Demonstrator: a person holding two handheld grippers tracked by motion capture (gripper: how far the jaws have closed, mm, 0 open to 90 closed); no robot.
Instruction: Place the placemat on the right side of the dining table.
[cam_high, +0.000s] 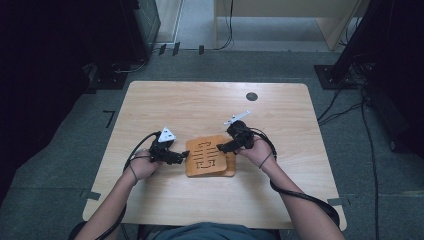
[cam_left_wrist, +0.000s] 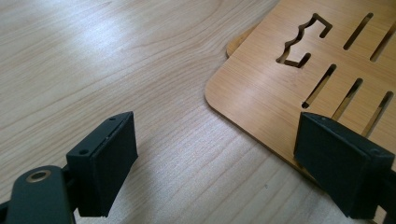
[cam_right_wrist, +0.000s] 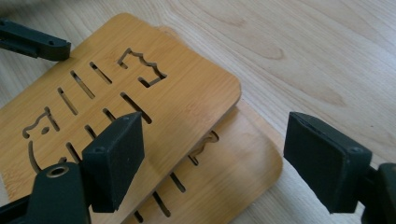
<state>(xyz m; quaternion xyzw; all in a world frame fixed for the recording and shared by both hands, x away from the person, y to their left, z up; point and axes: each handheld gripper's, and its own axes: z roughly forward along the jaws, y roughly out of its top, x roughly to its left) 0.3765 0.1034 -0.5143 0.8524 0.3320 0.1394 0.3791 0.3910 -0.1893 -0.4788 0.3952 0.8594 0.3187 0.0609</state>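
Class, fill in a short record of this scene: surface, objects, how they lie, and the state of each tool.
surface: wooden table
objects: two slotted wooden boards, top board, lower board
arrangement: stacked flat, top board shifted off the lower one
left tool: open, jaws astride the top board's corner
right tool: open, above the stack's edge
held: nothing

Left gripper: held low in the left hand, jaws spread wide, pointing right.
Right gripper: held in the right hand, jaws spread wide, pointing left.
Forearms: angled inward from below.
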